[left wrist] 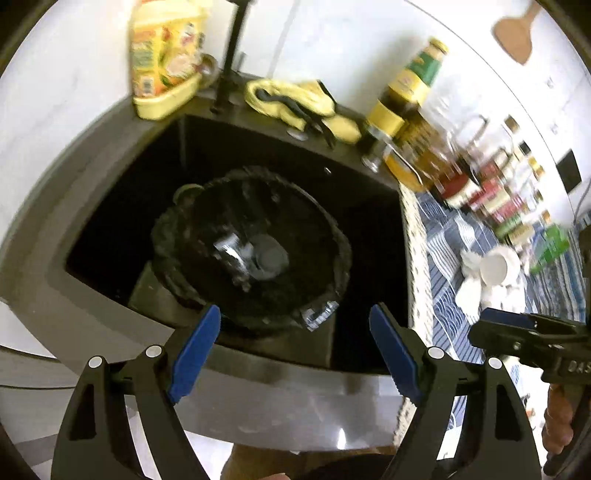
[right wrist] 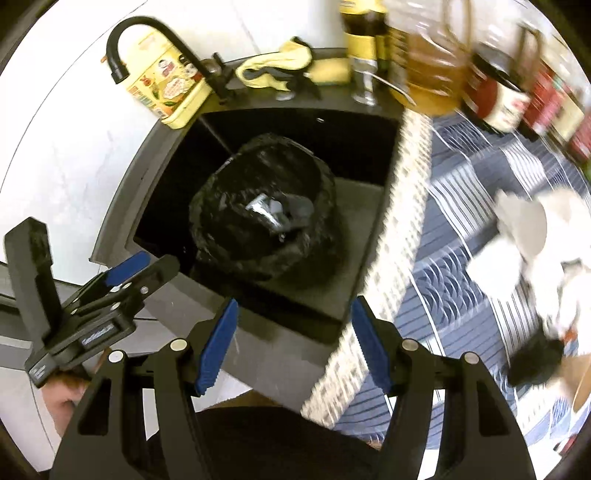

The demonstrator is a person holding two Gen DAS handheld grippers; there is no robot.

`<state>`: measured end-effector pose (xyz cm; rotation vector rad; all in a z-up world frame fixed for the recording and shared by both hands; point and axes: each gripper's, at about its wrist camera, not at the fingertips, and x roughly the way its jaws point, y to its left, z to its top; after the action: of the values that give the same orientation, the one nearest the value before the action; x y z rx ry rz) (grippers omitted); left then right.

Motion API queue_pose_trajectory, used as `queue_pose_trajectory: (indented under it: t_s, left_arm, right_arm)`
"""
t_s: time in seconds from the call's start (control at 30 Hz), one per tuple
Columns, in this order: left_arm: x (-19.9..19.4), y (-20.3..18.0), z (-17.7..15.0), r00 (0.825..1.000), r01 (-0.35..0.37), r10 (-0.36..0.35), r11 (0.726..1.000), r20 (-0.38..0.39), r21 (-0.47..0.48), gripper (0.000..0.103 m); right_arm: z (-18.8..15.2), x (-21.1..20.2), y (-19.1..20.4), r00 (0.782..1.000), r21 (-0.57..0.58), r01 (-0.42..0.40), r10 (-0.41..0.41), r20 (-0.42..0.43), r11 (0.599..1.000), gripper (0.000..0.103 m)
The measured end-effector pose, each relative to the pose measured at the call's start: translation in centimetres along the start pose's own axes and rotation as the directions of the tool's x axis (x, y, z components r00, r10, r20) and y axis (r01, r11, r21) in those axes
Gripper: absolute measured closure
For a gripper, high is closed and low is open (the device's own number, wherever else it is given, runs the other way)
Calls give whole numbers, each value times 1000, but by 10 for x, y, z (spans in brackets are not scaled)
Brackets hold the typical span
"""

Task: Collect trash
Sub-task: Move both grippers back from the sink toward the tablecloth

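A bin lined with a black bag (left wrist: pixel 251 251) (right wrist: pixel 262 206) stands in the dark sink (left wrist: pixel 110 236) (right wrist: pixel 362 206), with a silvery wrapper and grey scraps at its bottom. My left gripper (left wrist: pixel 295 350) hovers over the sink's near edge, open, with nothing between its blue pads. My right gripper (right wrist: pixel 293 345) is also open and empty, above the sink's front right corner. Each gripper shows in the other's view, the right gripper (left wrist: pixel 517 328) at the right edge and the left gripper (right wrist: pixel 122 273) at the left. A white paper cup (left wrist: pixel 495 266) and crumpled white tissues (left wrist: pixel 472 291) (right wrist: pixel 524 225) lie on the blue striped cloth (left wrist: pixel 447 236) (right wrist: pixel 458 258). A small black scrap (right wrist: pixel 535 362) lies beside them.
A black faucet (right wrist: pixel 147 40), a yellow box (left wrist: pixel 166 55) (right wrist: pixel 166 88) and yellow gloves (left wrist: pixel 295 103) (right wrist: pixel 273 70) sit behind the sink. Several bottles and jars (left wrist: pixel 406 96) (right wrist: pixel 436 74) line the wall at the back right. A wooden board (left wrist: pixel 517 33) hangs on the wall.
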<state>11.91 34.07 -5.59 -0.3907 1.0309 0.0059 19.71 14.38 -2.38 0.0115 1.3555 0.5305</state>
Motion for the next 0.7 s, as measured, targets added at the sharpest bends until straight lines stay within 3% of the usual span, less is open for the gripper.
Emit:
queue_pose_trajectory:
  t_s: [0.3, 0.37, 0.47, 0.7]
  left_arm:
    - [26, -54, -2, 999, 20, -15, 994, -49, 103, 22]
    - [31, -79, -4, 999, 25, -19, 991, -48, 133, 22]
    - [37, -115, -10, 998, 39, -30, 985, -57, 165, 22]
    - [47, -195, -26, 996, 61, -45, 973, -74, 224, 22]
  right_arm:
    - [-47, -58, -88, 993, 157, 98, -108, 56, 983, 35]
    - [-55, -81, -112, 972, 165, 186, -206, 112, 969, 35]
    - [-68, -119, -157, 924, 204, 310, -345, 164, 929, 30]
    - [-95, -149, -241, 912, 246, 352, -390, 125, 903, 21]
